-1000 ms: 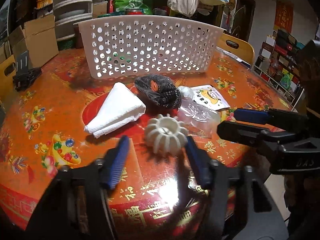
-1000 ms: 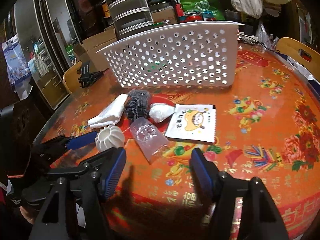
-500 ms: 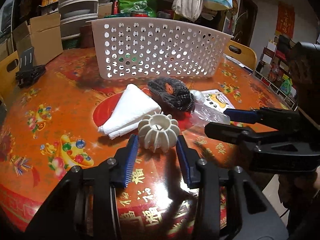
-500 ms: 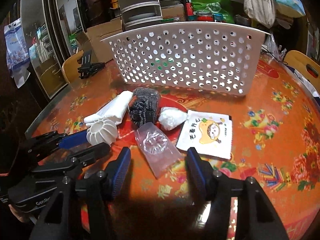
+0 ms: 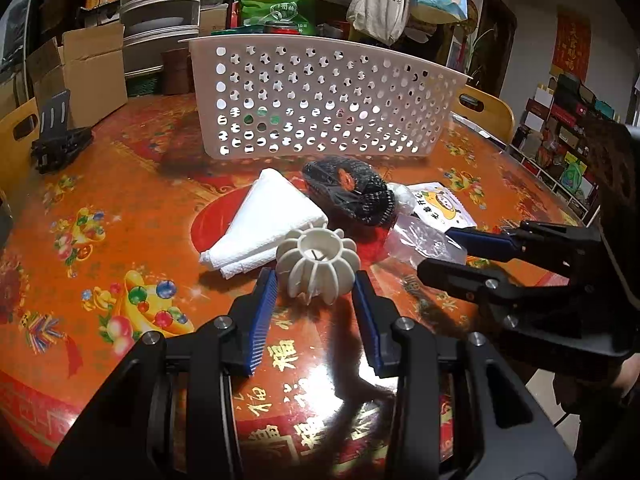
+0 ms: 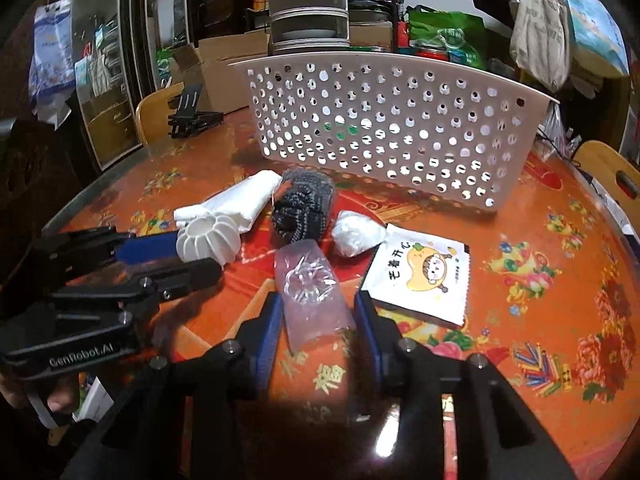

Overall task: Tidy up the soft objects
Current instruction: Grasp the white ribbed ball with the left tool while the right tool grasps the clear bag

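Observation:
A white ribbed ball [image 5: 317, 265] sits on the table between the tips of my open left gripper [image 5: 316, 282]; it also shows in the right wrist view [image 6: 208, 243]. A clear plastic bag [image 6: 312, 290] lies between the fingers of my open right gripper [image 6: 316, 312]. Behind them lie a folded white cloth [image 5: 264, 224], a dark knitted bundle [image 5: 348, 192], a small white bag [image 6: 356, 237] and a cartoon snack packet [image 6: 422, 274]. A white perforated basket [image 5: 320, 100] stands at the back.
The round table [image 5: 100, 208] has a red-orange patterned cover. A black clamp stand [image 5: 56, 136] sits at the far left edge. Wooden chairs [image 5: 484, 114], boxes and shelves surround the table.
Both grippers have moved forward. The left fingers now flank the ribbed ball and have narrowed; the right fingers now flank the clear bag.

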`<action>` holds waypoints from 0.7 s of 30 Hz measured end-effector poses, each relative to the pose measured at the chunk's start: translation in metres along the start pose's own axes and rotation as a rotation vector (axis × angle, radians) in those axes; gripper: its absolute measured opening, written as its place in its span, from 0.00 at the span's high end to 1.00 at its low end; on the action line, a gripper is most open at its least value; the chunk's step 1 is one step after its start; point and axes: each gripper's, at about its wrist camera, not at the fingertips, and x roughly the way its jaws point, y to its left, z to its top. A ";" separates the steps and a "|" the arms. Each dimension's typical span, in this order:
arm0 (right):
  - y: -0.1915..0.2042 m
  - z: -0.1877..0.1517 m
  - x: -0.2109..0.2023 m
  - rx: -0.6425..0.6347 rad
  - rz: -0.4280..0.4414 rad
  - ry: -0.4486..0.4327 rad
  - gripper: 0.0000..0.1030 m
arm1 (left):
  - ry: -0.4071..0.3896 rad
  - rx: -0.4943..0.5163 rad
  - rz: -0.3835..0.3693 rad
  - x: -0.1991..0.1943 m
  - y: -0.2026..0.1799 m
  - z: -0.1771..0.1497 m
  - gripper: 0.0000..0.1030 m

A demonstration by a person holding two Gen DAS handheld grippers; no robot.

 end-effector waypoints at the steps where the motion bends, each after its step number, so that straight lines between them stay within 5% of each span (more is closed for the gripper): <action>1: 0.001 -0.001 0.000 -0.004 -0.001 -0.001 0.65 | -0.001 0.000 0.002 0.000 0.000 0.000 0.65; 21: -0.005 -0.008 -0.017 0.034 0.023 -0.051 0.72 | -0.009 -0.005 -0.011 -0.004 -0.001 0.001 0.65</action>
